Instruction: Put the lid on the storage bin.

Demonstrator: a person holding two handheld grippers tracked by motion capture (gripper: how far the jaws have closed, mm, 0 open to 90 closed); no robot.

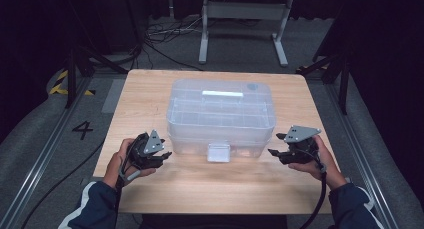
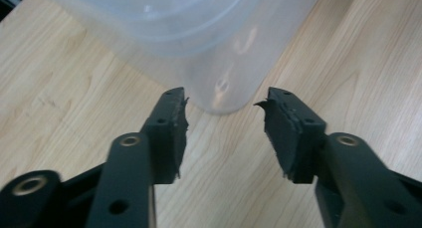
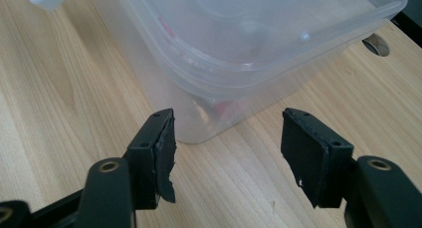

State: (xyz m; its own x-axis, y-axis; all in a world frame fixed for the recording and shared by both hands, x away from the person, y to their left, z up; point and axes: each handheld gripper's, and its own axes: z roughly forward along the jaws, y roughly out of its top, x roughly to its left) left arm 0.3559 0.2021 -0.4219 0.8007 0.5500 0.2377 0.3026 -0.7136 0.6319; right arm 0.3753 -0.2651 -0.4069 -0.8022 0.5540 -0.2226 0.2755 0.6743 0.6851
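Wooden table (image 1: pixel 150 96) bears one clear lidded box (image 1: pixel 220 114) — left gripper (image 1: pixel 159 156) and right gripper (image 1: pixel 278 151) flank it, fingers apart, empty.

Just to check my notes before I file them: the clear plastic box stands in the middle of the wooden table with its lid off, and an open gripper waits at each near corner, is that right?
Not quite: the clear plastic box has its lid on, as the high view shows. The rest holds: it stands mid-table, with the open left gripper and right gripper at its near corners.

Lab recording booth: black curtained walls, grey carpet floor (image 1: pixel 45 124), metal floor rails (image 1: pixel 42 156), yellow-black hazard tape (image 1: pixel 60 81), loose black cables (image 1: pixel 165 34), pale wooden table (image 1: pixel 150 89) centre stage
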